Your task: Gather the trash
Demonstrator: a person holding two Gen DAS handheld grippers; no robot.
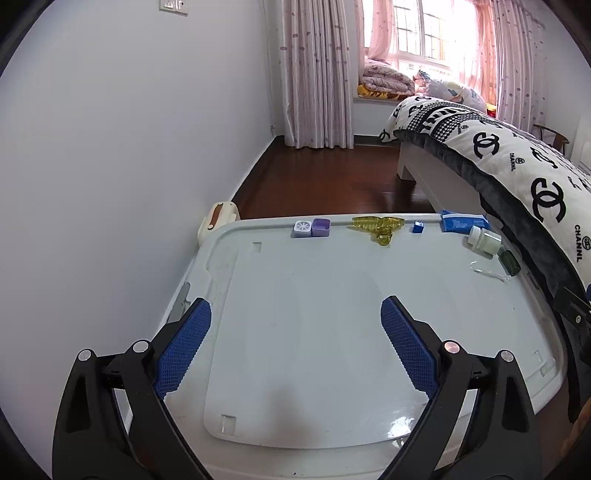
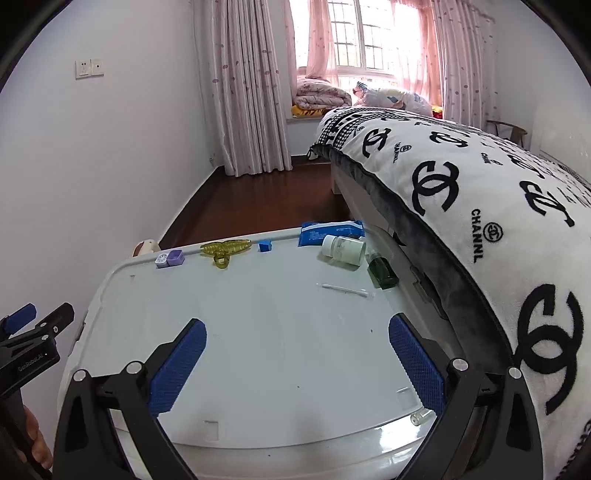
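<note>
- The desk (image 2: 280, 362) is a smooth, glossy pale plastic lid.
- Gripper pads (image 1: 184, 350) look like rough, dimpled blue rubber on matt black plastic arms.
- The blanket (image 2: 461, 192) on the bed is soft, fleecy cloth.
- The floor (image 1: 325, 177) is polished dark wood.
- The small bottle (image 2: 382, 271) is shiny dark-green, see-through.

My left wrist camera sits low over the near end of the white lid (image 1: 295, 350), facing the window (image 1: 424, 33) at 1 o'clock. My right wrist camera looks the same way from nearer the bed (image 2: 480, 192), which fills 3 o'clock. Both share the lid, its far-edge clutter, curtains and window.
</note>
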